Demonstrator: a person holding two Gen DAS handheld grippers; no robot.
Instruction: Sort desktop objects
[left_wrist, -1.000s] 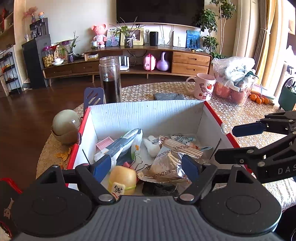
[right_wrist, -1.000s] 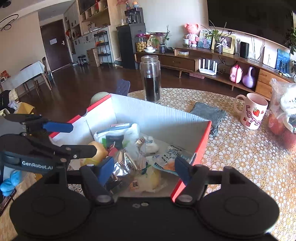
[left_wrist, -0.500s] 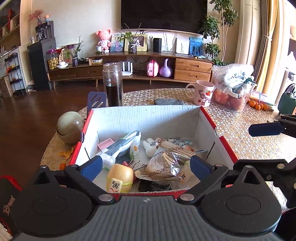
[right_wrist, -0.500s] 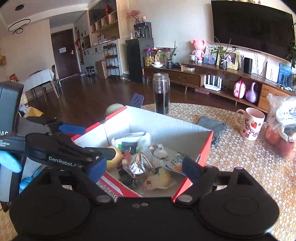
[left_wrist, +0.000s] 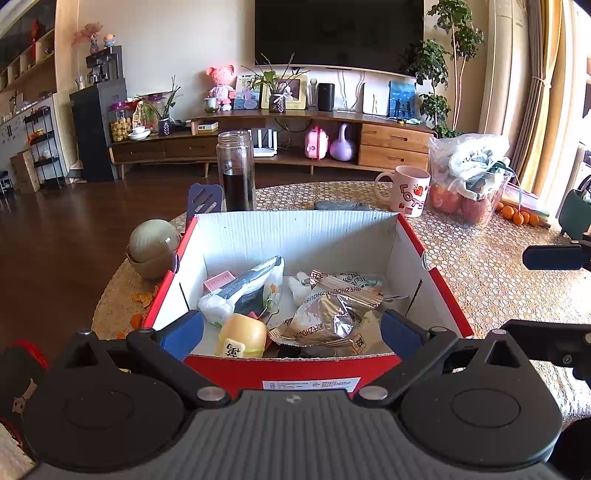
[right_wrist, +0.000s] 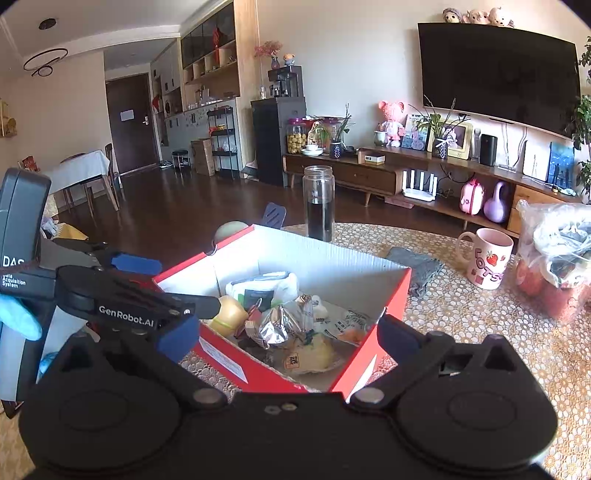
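Box (left_wrist: 295, 369): red outside, white inside, open at the top, standing on the round table (left_wrist: 480, 266) with its patterned cover.

Contents, lying loose and overlapping: a foil packet (left_wrist: 325, 317) near the front; a yellow egg-shaped toy (left_wrist: 242, 334) at the front left, touching the front wall; a white and grey pouch (left_wrist: 243, 291) slanting behind it; a pink piece (left_wrist: 218, 279) by the left wall; a binder clip (left_wrist: 269, 309) between toy and packet.

Left gripper (left_wrist: 291, 332): fingers spread wide, holding nothing, raised over the front edge of the box (blue pads sit either side of the contents).

Right gripper (right_wrist: 288, 334): fingers likewise spread wide, empty, raised over the box's near corner; the left gripper shows beside it in this view.

On the table beyond the box: a glass jar (left_wrist: 236, 170) with dark liquid, just behind the back wall; a pink mug (left_wrist: 408, 190); a grey cloth (left_wrist: 341, 205); a plastic bag (left_wrist: 471, 177) over red fruit; a round green bin (left_wrist: 153, 245) left of the box.
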